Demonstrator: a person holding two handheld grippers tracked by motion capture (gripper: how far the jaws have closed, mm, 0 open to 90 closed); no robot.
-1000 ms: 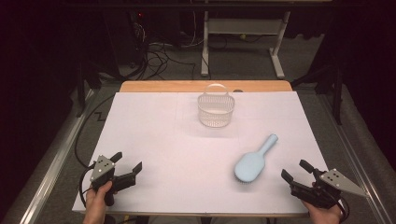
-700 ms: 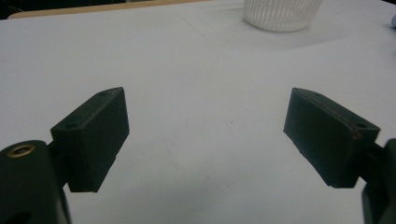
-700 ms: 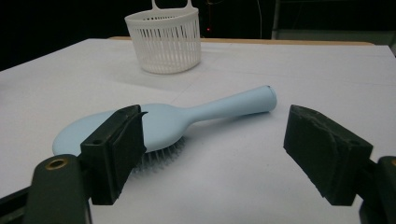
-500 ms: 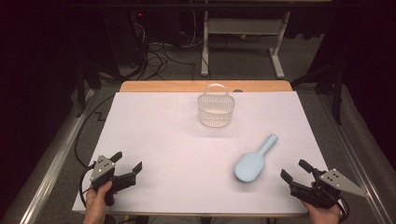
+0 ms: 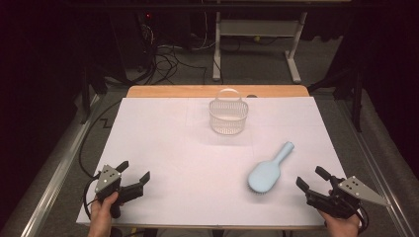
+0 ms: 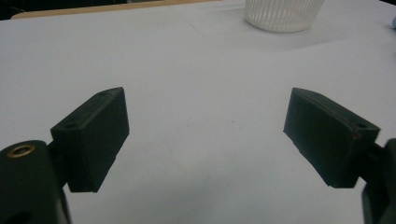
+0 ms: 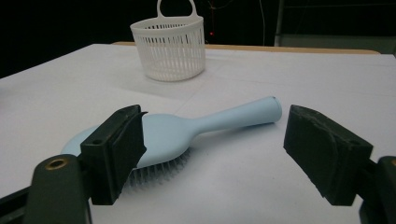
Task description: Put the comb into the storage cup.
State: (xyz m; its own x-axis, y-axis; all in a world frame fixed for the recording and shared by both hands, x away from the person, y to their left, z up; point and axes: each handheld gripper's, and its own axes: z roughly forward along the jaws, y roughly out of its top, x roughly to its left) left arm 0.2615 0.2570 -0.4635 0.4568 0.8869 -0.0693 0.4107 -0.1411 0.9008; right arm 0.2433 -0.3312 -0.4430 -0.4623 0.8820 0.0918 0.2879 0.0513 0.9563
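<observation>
A table [image 5: 163, 148] stood with a white sheet over its top; a strip of bare wood [image 5: 168, 92] showed along the far edge. On the sheet, near the far middle, a white slatted basket [image 5: 228, 116] sat upright with its handle raised. Nearer and to the right, well apart from the basket, a pale blue brush [image 5: 269, 170] lay bristles down, its handle pointing to the far right.

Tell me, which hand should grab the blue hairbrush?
Probably the right. The right gripper sits open just beside the hairbrush, which lies bristles down between its jaws in the right gripper view. The left gripper, also open, is far across the table.
</observation>
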